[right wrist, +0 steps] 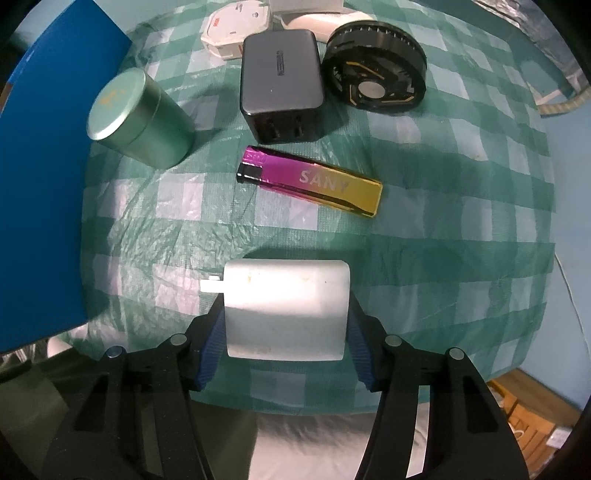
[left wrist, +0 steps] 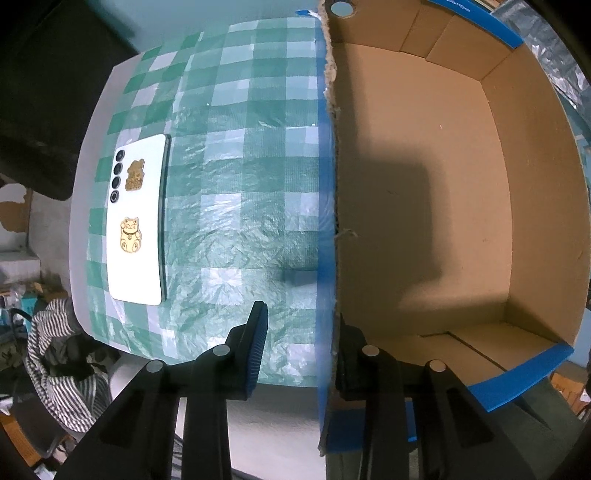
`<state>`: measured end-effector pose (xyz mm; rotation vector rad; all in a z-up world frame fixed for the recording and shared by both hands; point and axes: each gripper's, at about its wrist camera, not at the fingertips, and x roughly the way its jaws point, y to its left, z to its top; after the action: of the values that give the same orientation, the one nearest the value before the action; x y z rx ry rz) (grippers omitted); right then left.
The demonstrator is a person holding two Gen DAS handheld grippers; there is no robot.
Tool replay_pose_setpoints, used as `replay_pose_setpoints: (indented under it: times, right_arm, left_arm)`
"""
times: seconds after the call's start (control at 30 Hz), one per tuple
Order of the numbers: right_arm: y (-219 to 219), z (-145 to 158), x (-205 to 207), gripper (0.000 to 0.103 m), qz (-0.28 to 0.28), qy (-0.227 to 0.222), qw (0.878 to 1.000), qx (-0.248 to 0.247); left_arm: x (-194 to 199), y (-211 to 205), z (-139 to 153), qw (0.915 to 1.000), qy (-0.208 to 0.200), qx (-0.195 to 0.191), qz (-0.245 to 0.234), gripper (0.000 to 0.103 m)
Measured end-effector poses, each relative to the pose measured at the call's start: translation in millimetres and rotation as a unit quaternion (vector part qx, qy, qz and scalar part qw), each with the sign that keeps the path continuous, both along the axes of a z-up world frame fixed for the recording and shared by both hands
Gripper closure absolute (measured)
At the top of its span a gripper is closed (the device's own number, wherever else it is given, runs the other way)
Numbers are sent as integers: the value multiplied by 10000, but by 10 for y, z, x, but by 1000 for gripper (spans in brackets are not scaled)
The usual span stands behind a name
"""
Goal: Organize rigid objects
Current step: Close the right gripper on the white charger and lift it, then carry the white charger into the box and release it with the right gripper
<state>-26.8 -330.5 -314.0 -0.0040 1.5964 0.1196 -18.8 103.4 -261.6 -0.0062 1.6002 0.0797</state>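
In the right wrist view my right gripper [right wrist: 286, 343] is shut on a white charger block [right wrist: 286, 308], held just above the checked cloth. Beyond it lie a pink-and-gold lighter [right wrist: 310, 181], a dark grey charger [right wrist: 279, 85], a green tin [right wrist: 140, 118], a black round fan [right wrist: 375, 70] and a white round case [right wrist: 236, 31]. In the left wrist view my left gripper [left wrist: 299, 350] is open, its fingers straddling the near wall of an empty cardboard box [left wrist: 424, 192]. A white phone [left wrist: 138, 218] with gold cat stickers lies to the left.
The box's blue outer wall [right wrist: 48, 192] stands at the left of the right wrist view. The green-and-white checked cloth [left wrist: 240, 166] covers the table. Striped fabric [left wrist: 55, 354] and clutter lie below the table's left edge.
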Motion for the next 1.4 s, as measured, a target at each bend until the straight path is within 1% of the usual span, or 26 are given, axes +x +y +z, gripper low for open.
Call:
replay_pose_setpoints:
  times: [0.07, 0.13, 0.2, 0.3, 0.37, 0.57, 0.77, 0.9, 0.97, 1.0, 1.03, 1.4]
  right_arm:
    - [1, 44, 9, 46, 11, -23, 10000, 20]
    - [14, 121, 11, 46, 37, -40, 10000, 20]
    - [28, 205, 31, 46, 78, -104, 9999, 28]
    - [61, 315, 49, 46, 111, -148, 9998, 40]
    - [90, 403, 82, 46, 140, -185, 9997, 48]
    - [206, 643, 263, 46, 253, -236, 9994, 72]
    - [367, 965, 480, 46, 371, -361, 9986, 144]
    - [502, 1206, 733, 46, 496, -489, 9973, 229]
    - [562, 1272, 830, 46, 556, -538, 9967, 245]
    - [602, 1345, 749, 46, 589, -566, 9963, 251]
    - [632, 1388, 787, 46, 617, -583, 9961, 251]
    - [952, 1601, 924, 46, 1091, -779, 9904, 330]
  left_arm:
    - [-5, -19, 4, 9999, 18, -100, 38, 71]
    - [-7, -18, -4, 9999, 81, -123, 58, 72]
    - [-3, -8, -28, 9997, 122, -176, 75, 77]
    - [-8, -11, -47, 9997, 109, -200, 13, 80]
    - [-17, -37, -59, 9997, 96, -217, -49, 86]
    - [10, -97, -25, 9996, 61, -212, -161, 92]
    - [27, -105, 2, 9995, 54, -223, -195, 93]
    - [56, -78, 33, 9995, 62, -243, -168, 94]
    - [34, -78, 63, 9995, 54, -245, -168, 94]
    - [36, -75, 59, 9995, 44, -248, -166, 94]
    - [42, -71, 68, 9995, 36, -252, -162, 94]
    - [21, -97, 180, 9996, -59, -240, -152, 94]
